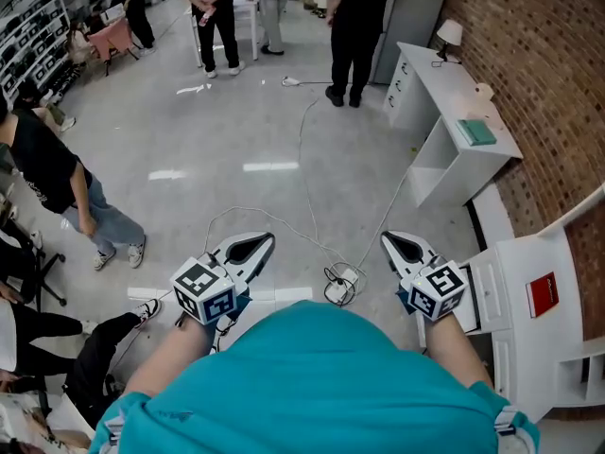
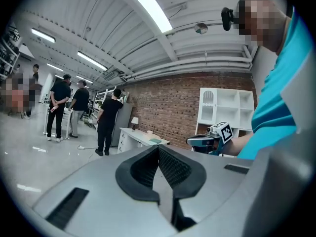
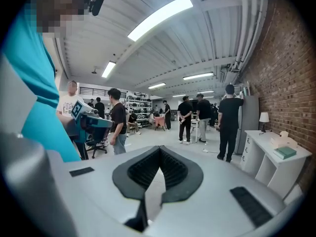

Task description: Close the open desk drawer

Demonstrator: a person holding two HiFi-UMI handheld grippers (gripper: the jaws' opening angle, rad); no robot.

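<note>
Looking down on a wide grey floor (image 1: 274,149) with plenty of free room ahead, white desk (image 1: 522,343) tight along my right. Its open drawer (image 1: 484,296) juts out just beside the right gripper (image 1: 395,243); that and the left gripper (image 1: 257,244) are both pinched together, empty.

Drawer (image 1: 489,296) right of right gripper (image 1: 395,242), desk (image 1: 454,102) beyond along wall (image 1: 558,83)
</note>
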